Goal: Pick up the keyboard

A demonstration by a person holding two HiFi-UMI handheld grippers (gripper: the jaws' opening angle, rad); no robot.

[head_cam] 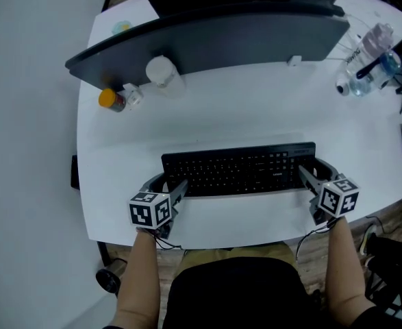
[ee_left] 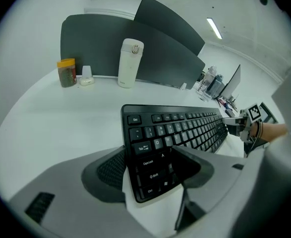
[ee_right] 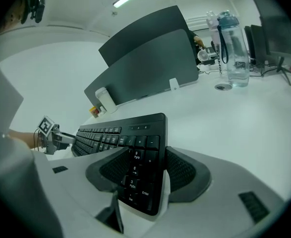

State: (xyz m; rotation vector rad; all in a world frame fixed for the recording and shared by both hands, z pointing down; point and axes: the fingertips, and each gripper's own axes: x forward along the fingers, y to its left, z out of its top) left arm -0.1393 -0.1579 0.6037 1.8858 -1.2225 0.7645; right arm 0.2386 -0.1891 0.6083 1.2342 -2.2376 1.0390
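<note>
Keyboard (head_cam: 238, 168): it is laid flat on the white bench (head_cam: 255, 108), lengthwise across the person's front and near the front edge, so that each short end can be reached by one arm.
Left hand-held gripper (head_cam: 166, 186): it is set over the keyboard's left end, and its jaws are closed against the front and back edges there; in the left gripper view the Tab and Caps Lock keys are seen between the pads.
Right hand-held gripper (head_cam: 317, 173): it is set over the right end in the same way, and the number pad is clamped between its two ribbed pads.
Reason for the hold: a long, thin board is judged to be kept level and free of twist when it is taken at both ends at once.
Lift: none can be told from the head view; the keyboard appears to lie on the bench.
Front edge: it is just behind both cubes, so little room is left toward the person.
Room behind: bare bench is seen up to the dark panel (head_cam: 214, 40).
Nearby things: a white tumbler (head_cam: 163, 74) and an orange-lidded jar (head_cam: 111, 100) are stood at the panel, well apart from the keyboard; the bottles (head_cam: 368, 60) are far to the right.
Way out: straight up is judged the clearest path.
</note>
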